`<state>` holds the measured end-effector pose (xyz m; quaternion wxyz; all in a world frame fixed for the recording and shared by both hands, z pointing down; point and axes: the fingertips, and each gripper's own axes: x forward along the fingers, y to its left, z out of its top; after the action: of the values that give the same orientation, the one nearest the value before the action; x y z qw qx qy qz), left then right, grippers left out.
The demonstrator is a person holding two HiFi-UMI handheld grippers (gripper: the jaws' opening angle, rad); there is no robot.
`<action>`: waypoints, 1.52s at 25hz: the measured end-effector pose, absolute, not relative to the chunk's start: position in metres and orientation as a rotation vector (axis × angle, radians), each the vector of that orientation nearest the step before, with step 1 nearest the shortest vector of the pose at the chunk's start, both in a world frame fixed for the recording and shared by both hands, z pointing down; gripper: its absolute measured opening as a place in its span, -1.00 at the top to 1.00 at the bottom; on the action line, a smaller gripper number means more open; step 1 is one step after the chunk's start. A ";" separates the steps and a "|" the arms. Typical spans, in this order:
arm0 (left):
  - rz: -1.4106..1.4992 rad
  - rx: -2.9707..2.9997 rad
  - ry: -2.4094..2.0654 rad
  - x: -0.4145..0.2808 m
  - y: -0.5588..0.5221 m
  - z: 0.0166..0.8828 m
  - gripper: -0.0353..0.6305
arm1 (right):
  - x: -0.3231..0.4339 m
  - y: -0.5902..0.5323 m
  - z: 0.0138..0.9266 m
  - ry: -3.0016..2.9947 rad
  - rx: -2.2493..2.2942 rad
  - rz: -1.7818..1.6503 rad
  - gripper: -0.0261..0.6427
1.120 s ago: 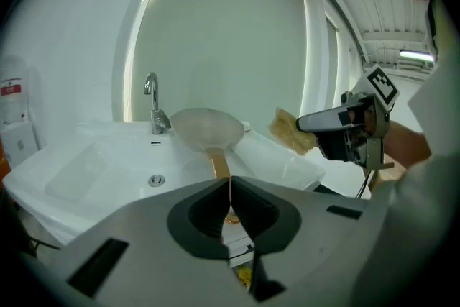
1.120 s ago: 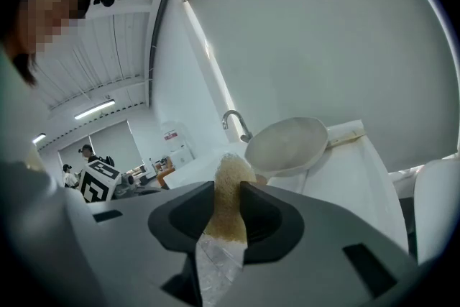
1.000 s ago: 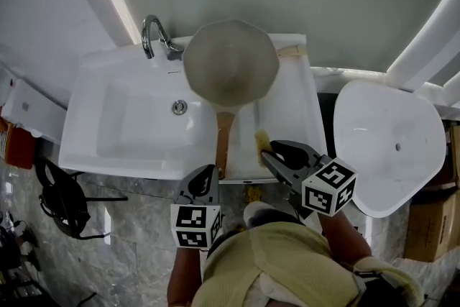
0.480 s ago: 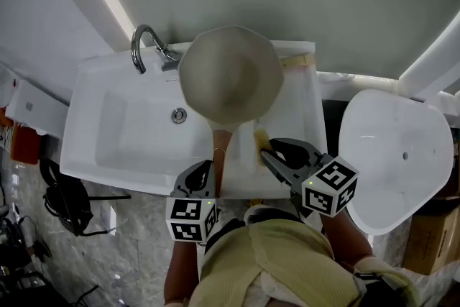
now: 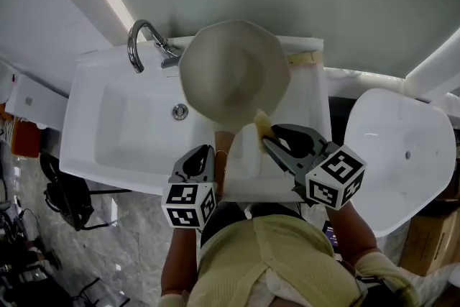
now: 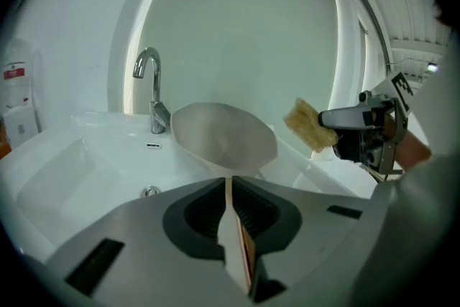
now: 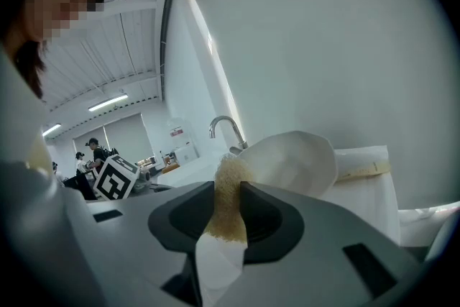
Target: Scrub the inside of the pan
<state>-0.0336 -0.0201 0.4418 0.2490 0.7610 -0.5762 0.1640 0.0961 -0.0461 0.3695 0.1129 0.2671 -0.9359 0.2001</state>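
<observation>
My left gripper (image 5: 202, 161) clamps the pan (image 5: 233, 72) by its thin handle (image 5: 221, 152), the proper hold: stiff, probably light, bowl-heavy. My right gripper (image 5: 269, 141) pinches the soft sponge (image 5: 263, 123).

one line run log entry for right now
left gripper: shut on pan handle | right gripper: shut on sponge | sponge: beside pan, not inside

I wear a pale yellow top (image 5: 287, 262), and my left gripper (image 5: 210, 152) and right gripper (image 5: 267, 143) are grey shells with black ribbed pads (image 6: 253, 214), each bearing a white cube (image 5: 188, 206) of black square markers.
</observation>
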 end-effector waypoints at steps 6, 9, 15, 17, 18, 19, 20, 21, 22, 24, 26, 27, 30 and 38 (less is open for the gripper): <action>0.438 2.117 -1.454 -0.032 -0.038 0.445 0.46 | 0.093 -0.067 0.353 -2.742 0.874 0.520 0.56; 0.415 2.105 -1.412 -0.039 -0.047 0.448 0.46 | 0.087 -0.078 0.349 -2.717 0.919 0.462 0.56; 0.327 2.055 -1.326 -0.052 -0.062 0.454 0.46 | 0.072 -0.103 0.341 -2.691 0.992 0.389 0.56; 0.331 2.058 -1.318 -0.054 -0.067 0.456 0.46 | 0.067 -0.114 0.338 -2.689 1.012 0.380 0.56; 0.332 2.057 -1.310 -0.054 -0.069 0.457 0.45 | 0.064 -0.119 0.337 -2.688 1.020 0.375 0.56; 0.330 2.054 -1.299 -0.055 -0.070 0.459 0.44 | 0.061 -0.125 0.337 -2.685 1.028 0.370 0.56; 0.327 2.049 -1.286 -0.055 -0.070 0.461 0.42 | 0.058 -0.130 0.336 -2.682 1.035 0.363 0.56; 0.321 2.044 -1.272 -0.054 -0.071 0.463 0.41 | 0.054 -0.136 0.336 -2.679 1.040 0.353 0.56; 0.314 2.041 -1.258 -0.054 -0.071 0.465 0.39 | 0.050 -0.141 0.336 -2.675 1.045 0.341 0.56; 0.298 2.037 -1.234 -0.052 -0.072 0.466 0.36 | 0.044 -0.155 0.336 -2.664 1.058 0.313 0.56; 0.283 2.034 -1.206 -0.049 -0.072 0.467 0.36 | 0.040 -0.169 0.336 -2.655 1.076 0.295 0.56; 0.279 2.034 -1.191 -0.047 -0.072 0.467 0.36 | 0.038 -0.176 0.337 -2.653 1.087 0.291 0.56; 0.272 2.042 -1.146 -0.040 -0.071 0.469 0.34 | 0.033 -0.198 0.341 -2.647 1.119 0.291 0.56; 0.206 2.025 -1.098 -0.033 -0.077 0.465 0.29 | 0.015 -0.245 0.368 -2.566 1.147 0.231 0.56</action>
<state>-0.0328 -0.0768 0.4653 0.4027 0.8014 -0.4348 0.0814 0.0154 -0.2447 0.3681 0.1598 0.4014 -0.8982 0.0808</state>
